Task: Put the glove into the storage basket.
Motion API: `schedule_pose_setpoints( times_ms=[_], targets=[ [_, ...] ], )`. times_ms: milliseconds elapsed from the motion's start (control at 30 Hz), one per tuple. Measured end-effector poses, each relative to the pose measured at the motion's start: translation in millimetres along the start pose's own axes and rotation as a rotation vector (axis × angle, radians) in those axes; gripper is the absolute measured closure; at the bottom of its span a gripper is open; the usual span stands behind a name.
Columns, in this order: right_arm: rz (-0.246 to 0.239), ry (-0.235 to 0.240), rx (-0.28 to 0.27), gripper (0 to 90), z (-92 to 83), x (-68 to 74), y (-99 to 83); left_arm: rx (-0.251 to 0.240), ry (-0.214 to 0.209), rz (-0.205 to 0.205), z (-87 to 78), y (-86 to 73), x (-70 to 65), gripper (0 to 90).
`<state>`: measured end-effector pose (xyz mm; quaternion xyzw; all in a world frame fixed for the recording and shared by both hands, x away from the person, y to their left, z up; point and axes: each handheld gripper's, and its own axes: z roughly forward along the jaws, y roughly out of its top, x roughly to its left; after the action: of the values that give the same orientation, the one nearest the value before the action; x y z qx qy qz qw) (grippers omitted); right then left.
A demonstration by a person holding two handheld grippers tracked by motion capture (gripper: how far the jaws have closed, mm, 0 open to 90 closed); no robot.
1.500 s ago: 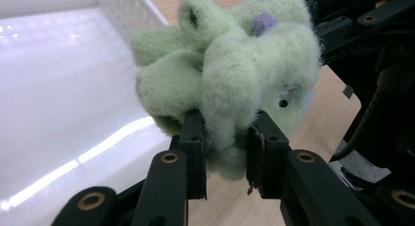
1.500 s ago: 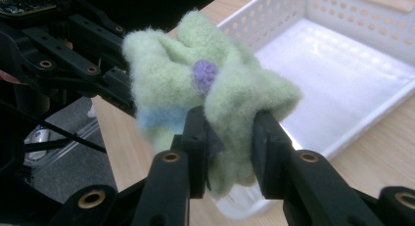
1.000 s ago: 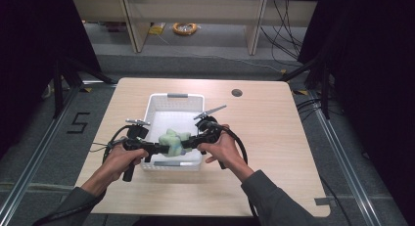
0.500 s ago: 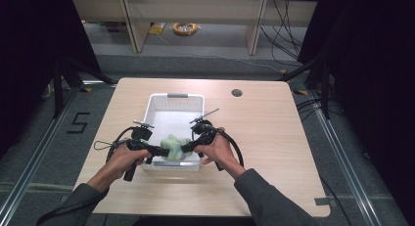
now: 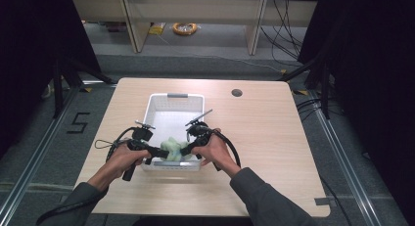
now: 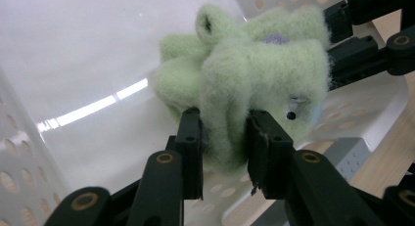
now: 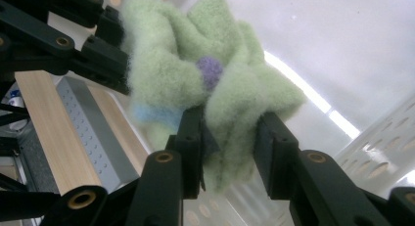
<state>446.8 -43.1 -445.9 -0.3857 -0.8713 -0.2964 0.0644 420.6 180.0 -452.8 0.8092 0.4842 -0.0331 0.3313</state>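
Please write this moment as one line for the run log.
left gripper: shut on green fleece cloth, jaws just easing open | right gripper: shut on cloth, easing open | cloth: over white basket, near front wall

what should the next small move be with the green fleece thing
Probably open both tools wider and let it drop: the green fleece cloth already hangs inside the white basket, pinched by the left tool and right tool, whose jaws have just been opening.

Black "5" on the floor (image 5: 78, 123)
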Motion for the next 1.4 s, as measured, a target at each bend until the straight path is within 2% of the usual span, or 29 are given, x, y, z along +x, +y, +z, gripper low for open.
schedule_pose_setpoints(
  times_ms=[33,67,100,200,233,333,433,500,600,700,867,967,1033,1067,1100,1133,1167,1200,1367,1400],
  targets=[
    [0.017,-0.011,0.009,65.4,0.4,1.2,0.3,0.015,0.001,0.02,-0.7,0.5,1.7,67.0],
    [0.017,-0.011,0.009,65.4,0.4,1.2,0.3,0.015,0.001,0.02,-0.7,0.5,1.7,66.4],
    [-0.006,-0.021,0.023,63.2,1.8,0.4,1.2,0.004,0.022,0.003,-0.6,0.8,0.9,64.8],
    [-0.019,-0.034,0.03,61.7,2.5,-0.2,1.0,0.006,0.021,0.004,-0.9,1.2,2.0,61.8],
    [-0.015,-0.028,0.034,60.6,3.0,0.5,1.3,0.0,0.036,0.001,-1.3,1.3,2.4,58.1],
    [-0.022,-0.041,0.043,57.1,3.0,1.9,2.2,-0.015,0.053,-0.007,-1.5,1.4,2.4,54.4],
    [-0.042,-0.085,0.051,49.6,0.1,7.7,5.3,-0.023,0.062,-0.016,-2.8,1.8,3.4,50.2],
    [-0.046,-0.097,0.03,47.0,-3.2,7.8,7.4,-0.037,0.07,-0.037,-4.4,2.2,3.4,47.7],
    [-0.038,-0.091,-0.001,44.4,-11.7,7.0,9.4,-0.056,0.087,-0.036,-8.0,2.0,1.5,46.8],
    [-0.045,-0.069,-0.025,44.1,-18.8,7.5,9.0,-0.07,0.081,-0.045,-10.9,2.0,-0.3,44.8],
    [-0.046,-0.063,-0.056,43.1,-29.1,6.8,7.7,-0.085,0.075,-0.048,-14.7,2.7,-3.3,42.9],
    [-0.052,-0.037,-0.081,42.7,-39.3,4.3,4.7,-0.101,0.054,-0.048,-19.2,2.8,-7.4,39.7],
    [-0.055,-0.037,-0.092,42.2,-41.8,4.0,3.5,-0.101,0.056,-0.049,-20.6,2.8,-8.7,38.6],
    [-0.053,-0.033,-0.096,41.7,-44.2,4.5,2.5,-0.112,0.05,-0.056,-21.8,2.3,-10.9,38.6],
    [-0.031,-0.047,-0.106,40.8,-51.6,3.8,-1.2,-0.118,0.043,-0.057,-23.0,1.8,-12.7,36.5],
    [-0.049,-0.041,-0.127,40.6,-53.6,2.5,-2.2,-0.12,0.042,-0.058,-23.9,1.3,-14.2,36.0],
    [-0.084,-0.015,-0.158,40.5,-55.8,0.9,-3.4,-0.124,0.033,-0.058,-24.8,0.8,-15.8,35.6],
    [-0.068,-0.018,-0.165,40.4,-58.8,0.5,-5.2,-0.133,0.023,-0.053,-26.1,-0.3,-19.3,35.2],
    [-0.066,-0.014,-0.198,38.8,-72.3,-4.5,-14.4,-0.144,0.009,-0.032,-28.1,-4.0,-30.3,31.7],
    [-0.07,-0.007,-0.206,38.6,-74.6,-5.7,-16.7,-0.152,0.003,-0.04,-27.6,-4.5,-32.7,31.0]
  ],
)
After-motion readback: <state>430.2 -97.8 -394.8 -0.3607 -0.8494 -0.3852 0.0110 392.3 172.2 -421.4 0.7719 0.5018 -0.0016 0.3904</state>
